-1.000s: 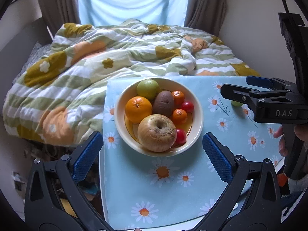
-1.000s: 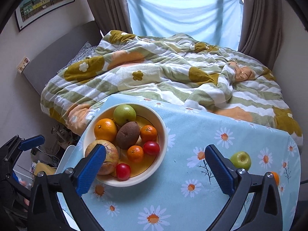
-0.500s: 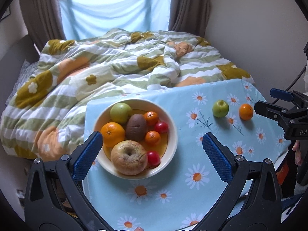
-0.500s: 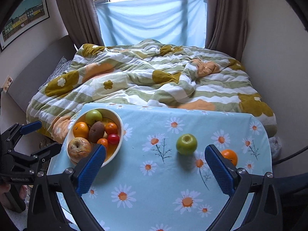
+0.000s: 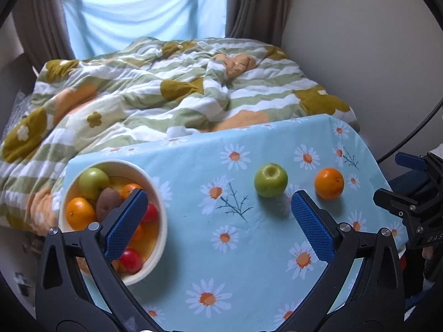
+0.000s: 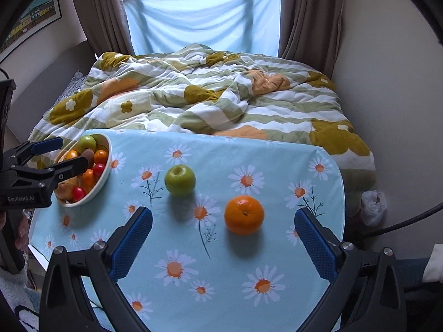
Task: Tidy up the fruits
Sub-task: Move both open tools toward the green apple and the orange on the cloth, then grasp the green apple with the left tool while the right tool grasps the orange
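the counter point(image 6: 277, 298) is covered by a light blue cloth printed with daisies. a cream bowl point(image 6: 106, 168) is seen at the counter's left end; green apple, oranges, a brown fruit and small red fruits are held in it. a loose green apple point(image 6: 180, 179) is placed on the cloth near the middle, stem end up. a loose orange point(image 6: 243, 215) is set just beside it, to the right and nearer the camera; the two are not touching. left tongs point(image 5: 218, 221) are held wide, nothing between the blue pads; in the left wrist view the bowl point(image 5: 159, 238) is partly hidden behind the left pad, and the apple point(image 5: 270, 179) and orange point(image 5: 329, 183) lie beyond the right pad. right tongs point(image 6: 223, 239) are also spread wide and empty, with the orange seen between the pads, untouched. a bed with a striped, flowered quilt point(image 6: 210, 96) is seen behind the counter.
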Demonstrator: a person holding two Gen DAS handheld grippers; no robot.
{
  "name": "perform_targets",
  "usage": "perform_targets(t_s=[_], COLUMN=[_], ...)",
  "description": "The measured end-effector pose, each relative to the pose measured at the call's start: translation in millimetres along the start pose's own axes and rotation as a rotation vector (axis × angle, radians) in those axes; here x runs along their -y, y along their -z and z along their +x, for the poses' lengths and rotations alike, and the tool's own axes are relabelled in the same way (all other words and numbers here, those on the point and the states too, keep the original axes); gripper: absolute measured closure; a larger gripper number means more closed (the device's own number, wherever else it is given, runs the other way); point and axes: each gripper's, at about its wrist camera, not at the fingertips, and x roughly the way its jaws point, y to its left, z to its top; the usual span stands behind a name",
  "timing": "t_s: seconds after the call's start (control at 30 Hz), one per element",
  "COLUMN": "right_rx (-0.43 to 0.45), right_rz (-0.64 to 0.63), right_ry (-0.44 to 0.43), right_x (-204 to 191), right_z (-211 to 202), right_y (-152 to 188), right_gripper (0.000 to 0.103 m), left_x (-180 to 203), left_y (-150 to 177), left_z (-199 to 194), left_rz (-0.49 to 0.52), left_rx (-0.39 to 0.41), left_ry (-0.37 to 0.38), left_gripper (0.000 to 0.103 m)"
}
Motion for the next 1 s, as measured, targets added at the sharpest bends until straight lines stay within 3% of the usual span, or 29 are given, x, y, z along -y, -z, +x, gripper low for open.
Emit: perform_targets(t_s=[0.47, 0.6, 0.83, 0.93, 1.0], right_rx=[-0.069, -0.084, -0.091, -0.091, -0.092], right_rz=[-0.087, -0.104, -0.124, -0.132, -0.137], right_ry=[-0.069, -0.079, -0.103, -0.111, -0.116], right_x=[31.2, 31.5, 27.6, 25.1, 24.3], right_z=[62.4, 78.3, 93.2, 97.8, 100.2], right_y=[27.1, 32.6, 36.6, 35.4, 34.1], right_gripper=[0.001, 0.001, 0.006, 0.010, 0.012], left_x=[56.8, 65.9, 71.3, 69.4, 67.9], left_y=[0.6, 4.2, 8.1, 9.7, 11.1], left_z=[88.7, 115.1, 141.2, 149.4, 152.0], left_rz=[0.085, 0.099, 0.092, 0.085, 0.088], left_rx=[-0.092, -0.127, -0.150, -0.170, -0.177], left_ry=[0.060, 0.070, 0.085, 0.075, 0.068], left_gripper=[0.000, 0.011, 0.013, 0.038, 0.044])
